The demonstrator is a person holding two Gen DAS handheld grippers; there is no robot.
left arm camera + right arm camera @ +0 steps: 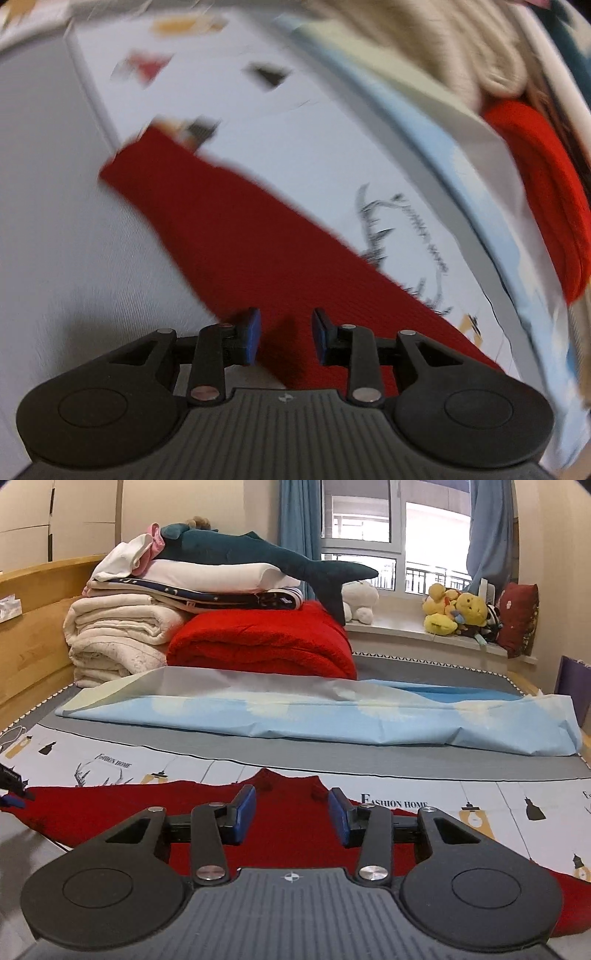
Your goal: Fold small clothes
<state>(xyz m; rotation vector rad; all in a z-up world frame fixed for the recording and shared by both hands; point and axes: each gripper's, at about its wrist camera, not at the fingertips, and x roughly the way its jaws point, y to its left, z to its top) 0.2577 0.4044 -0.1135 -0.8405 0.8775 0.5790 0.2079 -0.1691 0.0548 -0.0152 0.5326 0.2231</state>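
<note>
The red garment (207,812) lies flat on the printed sheet (498,805) of the bed, nearest of all, with both tongs over it. The likeliest slip is a pinch that catches sheet along with knit, or only the top layer, so the fold drags crooked; the blur in the left view suggests a hurried approach could cause just that. The left tongs (286,338) stand partly parted above the garment's long strip, gripping nothing. The right tongs (291,818) are parted somewhat wider over its middle, also empty. Beyond the garment lies a pale blue cloth (332,720), then a red blanket (266,642).
</note>
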